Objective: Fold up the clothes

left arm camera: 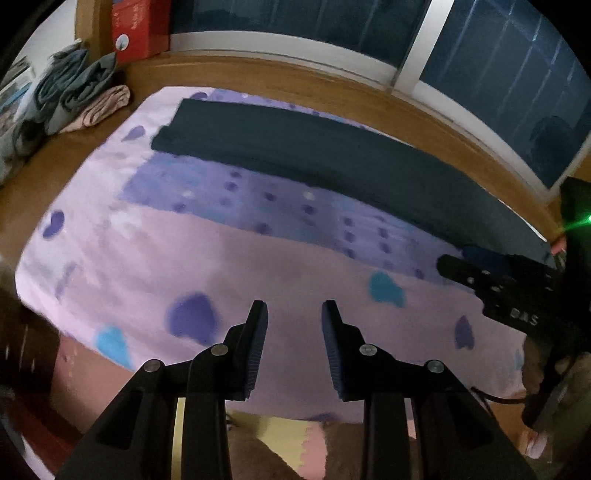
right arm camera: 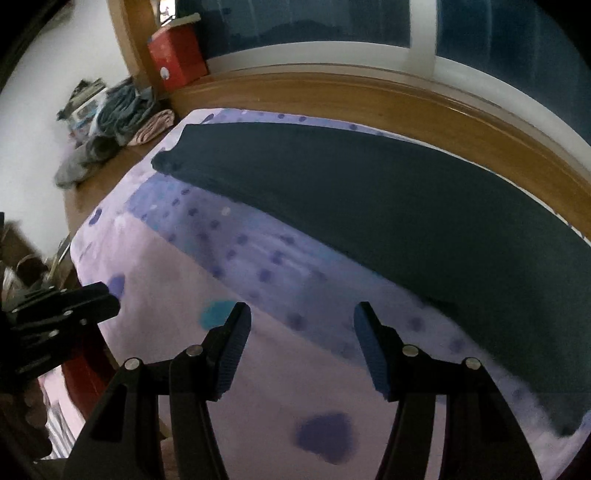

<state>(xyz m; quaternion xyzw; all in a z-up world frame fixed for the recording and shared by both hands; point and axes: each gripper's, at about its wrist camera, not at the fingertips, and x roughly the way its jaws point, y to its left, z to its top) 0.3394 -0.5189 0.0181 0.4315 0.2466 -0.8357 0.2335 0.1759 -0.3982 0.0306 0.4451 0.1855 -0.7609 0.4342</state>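
Item: dark navy garment (right arm camera: 388,206), already folded into one long narrow band. It is lying flat along the far side of the lilac heart-print bedspread (left arm camera: 155,258), parallel to the wooden ledge (left arm camera: 258,74) under the window.

Left gripper (left arm camera: 294,314): hovering over bare bedspread, jaws standing partly apart, pinching nothing.

Right gripper (right arm camera: 302,314): hovering near the band's near edge, jaws spread wider, also empty.

Other stock: grey and pink clothes (left arm camera: 74,96) are sitting piled at the far left corner, beside a red box (left arm camera: 138,27).

Handling note, as judgement: the next fold probably brings one short end over the other. Each gripper should be taking one corner of the same end, catching all layers, then lifting level and laying the end down squarely.
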